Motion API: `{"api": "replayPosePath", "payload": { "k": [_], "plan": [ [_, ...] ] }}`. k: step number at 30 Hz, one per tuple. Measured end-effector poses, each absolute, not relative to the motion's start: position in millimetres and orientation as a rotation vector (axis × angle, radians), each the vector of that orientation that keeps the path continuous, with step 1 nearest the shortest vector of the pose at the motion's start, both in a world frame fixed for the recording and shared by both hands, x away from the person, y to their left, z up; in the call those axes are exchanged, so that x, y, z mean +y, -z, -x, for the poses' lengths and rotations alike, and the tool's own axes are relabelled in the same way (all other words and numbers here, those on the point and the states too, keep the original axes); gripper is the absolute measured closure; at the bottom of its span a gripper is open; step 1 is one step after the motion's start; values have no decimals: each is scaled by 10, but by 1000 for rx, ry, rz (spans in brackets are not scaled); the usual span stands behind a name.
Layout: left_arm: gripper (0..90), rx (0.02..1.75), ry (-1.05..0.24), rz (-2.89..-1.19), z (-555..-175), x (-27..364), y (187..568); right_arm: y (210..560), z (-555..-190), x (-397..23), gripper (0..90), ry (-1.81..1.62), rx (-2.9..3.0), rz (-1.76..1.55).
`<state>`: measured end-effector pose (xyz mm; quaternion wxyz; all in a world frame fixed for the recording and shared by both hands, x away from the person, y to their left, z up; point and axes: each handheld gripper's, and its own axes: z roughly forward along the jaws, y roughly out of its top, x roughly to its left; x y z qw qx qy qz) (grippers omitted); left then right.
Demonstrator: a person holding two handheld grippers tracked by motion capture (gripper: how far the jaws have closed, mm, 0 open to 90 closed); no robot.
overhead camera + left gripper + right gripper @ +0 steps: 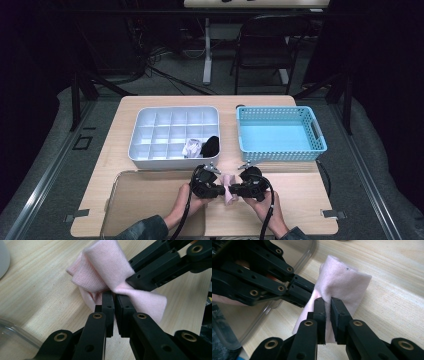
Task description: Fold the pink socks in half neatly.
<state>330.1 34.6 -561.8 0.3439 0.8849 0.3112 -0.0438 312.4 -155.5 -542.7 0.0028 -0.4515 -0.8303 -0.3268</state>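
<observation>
High view: left tongs [222, 190] and right tongs [233, 190] are both clamping one pink sock [229, 192], meeting tip to tip over the tabletop [300, 200] at 6 o'clock. Sock is being folded or rolled, judging by its doubled layers. White divided organizer [150, 134] at 11 o'clock is already holding a white sock [191, 148] and a black sock [210, 145]; placing the pink one is remaining. Blue basket [280, 134] at 1 o'clock.

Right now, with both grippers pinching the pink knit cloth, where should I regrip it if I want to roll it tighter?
Probably take the free folded edge of the pink knit cloth, coming from the side away from the left gripper. That end stands up loose off the wooden table, while the middle is bunched where the left gripper and right gripper pinch it.
</observation>
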Motion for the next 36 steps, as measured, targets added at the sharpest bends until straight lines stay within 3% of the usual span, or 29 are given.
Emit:
{"api": "replayPosePath", "payload": {
  "k": [13,22,25,30,36],
  "plan": [
    [829,827,41,-2257,-3320,490,5367,5480,-3128,-1475,831,1004,-2650,1404],
    [803,833,77,-2194,-3404,439,5355,5535,-3144,-1378,837,943,-2691,1413],
    [750,860,50,-2200,-3432,425,5371,5542,-3128,-1352,838,954,-2683,1449],
    [563,947,43,-2200,-3513,403,5452,5535,-3134,-1359,838,935,-2703,1422],
    [539,981,54,-2233,-3559,381,5549,5530,-3117,-1358,824,954,-2714,1419]
  ]
}}
